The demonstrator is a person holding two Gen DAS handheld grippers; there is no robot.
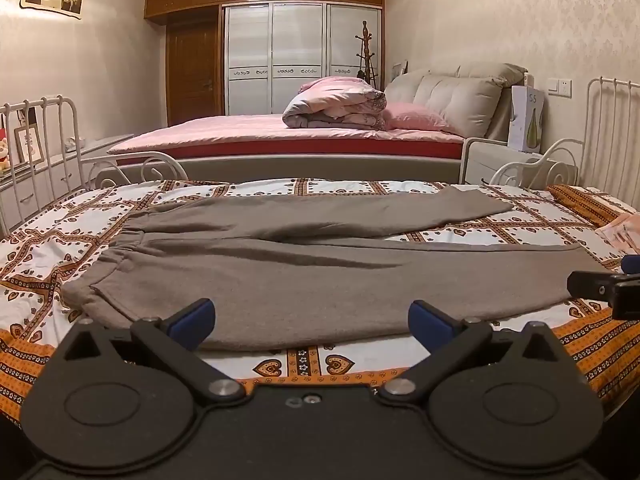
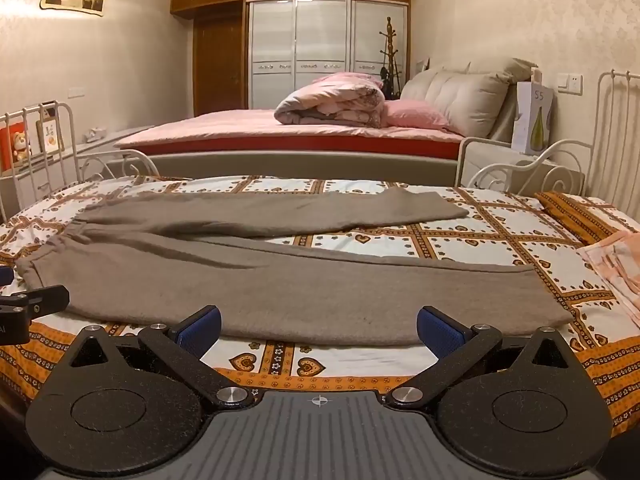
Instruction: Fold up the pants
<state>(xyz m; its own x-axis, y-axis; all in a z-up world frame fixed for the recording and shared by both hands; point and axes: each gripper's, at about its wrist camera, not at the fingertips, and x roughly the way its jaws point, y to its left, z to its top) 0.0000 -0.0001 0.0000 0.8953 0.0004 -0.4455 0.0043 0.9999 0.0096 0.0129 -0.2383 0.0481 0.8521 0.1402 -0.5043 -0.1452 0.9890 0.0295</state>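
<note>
Grey-brown pants lie spread flat on the patterned daybed cover, waistband at the left, both legs reaching right with a gap between them. The right wrist view shows the same pants. My left gripper hovers open just short of the pants' near edge, blue pads wide apart, nothing between them. My right gripper is open too, over the near leg's edge, and it shows at the right rim of the left wrist view. Part of the left gripper shows at the left rim of the right wrist view.
White metal bed rails rise at the left and right ends. A folded peach cloth lies at the right end of the cover. Behind stands a pink bed with a rolled quilt, then a wardrobe.
</note>
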